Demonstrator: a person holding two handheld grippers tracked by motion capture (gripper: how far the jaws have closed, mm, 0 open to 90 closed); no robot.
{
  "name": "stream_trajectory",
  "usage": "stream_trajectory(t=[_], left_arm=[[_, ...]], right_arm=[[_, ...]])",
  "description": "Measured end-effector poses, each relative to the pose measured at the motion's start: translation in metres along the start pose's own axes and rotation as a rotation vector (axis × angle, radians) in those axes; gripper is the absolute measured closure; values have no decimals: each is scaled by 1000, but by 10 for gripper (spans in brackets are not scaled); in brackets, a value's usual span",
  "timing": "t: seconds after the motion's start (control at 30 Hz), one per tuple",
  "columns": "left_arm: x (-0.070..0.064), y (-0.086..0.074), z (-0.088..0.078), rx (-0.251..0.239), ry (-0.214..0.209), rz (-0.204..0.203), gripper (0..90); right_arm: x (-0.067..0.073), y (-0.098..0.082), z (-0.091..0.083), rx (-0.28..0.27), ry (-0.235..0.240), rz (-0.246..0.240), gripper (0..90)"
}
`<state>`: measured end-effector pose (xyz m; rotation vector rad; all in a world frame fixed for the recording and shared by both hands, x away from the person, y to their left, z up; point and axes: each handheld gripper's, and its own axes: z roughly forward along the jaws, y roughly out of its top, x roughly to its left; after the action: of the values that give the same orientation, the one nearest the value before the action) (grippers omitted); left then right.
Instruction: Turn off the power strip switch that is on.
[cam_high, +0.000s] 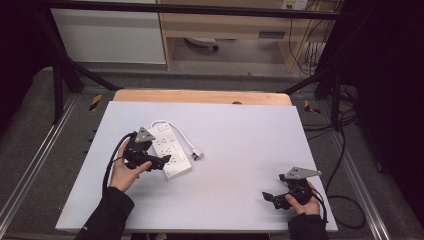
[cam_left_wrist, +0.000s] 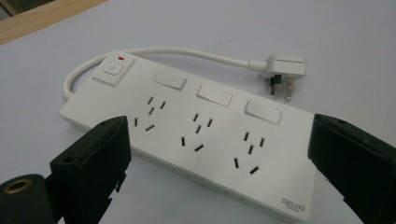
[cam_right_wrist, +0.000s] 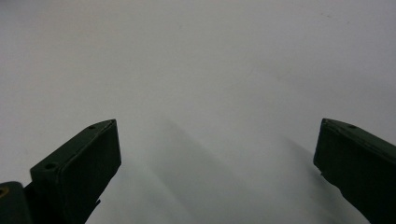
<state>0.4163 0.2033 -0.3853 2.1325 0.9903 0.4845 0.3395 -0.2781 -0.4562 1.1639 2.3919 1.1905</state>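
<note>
Left gripper (cam_high: 159, 162), jaws wide, hovers just over the white power strip (cam_left_wrist: 196, 135) lying left-centre on the white table (cam_high: 240, 150) w/ its cord (cam_left_wrist: 187, 52) & plug (cam_left_wrist: 283, 70) alongside, while right gripper (cam_high: 274, 196), also wide, sits near the table's front-right corner.

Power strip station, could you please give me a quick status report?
Left tool open, jaws straddling the white power strip, not gripping. Right tool open over bare table. Plug lies loose beside the strip.
</note>
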Motion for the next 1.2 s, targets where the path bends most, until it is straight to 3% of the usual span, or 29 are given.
stream_trajectory(t=[1.2], left_arm=[[6, 13, 26, 9, 12, -46, 100]], right_arm=[[0, 0, 0, 1, -2, 0, 12]])
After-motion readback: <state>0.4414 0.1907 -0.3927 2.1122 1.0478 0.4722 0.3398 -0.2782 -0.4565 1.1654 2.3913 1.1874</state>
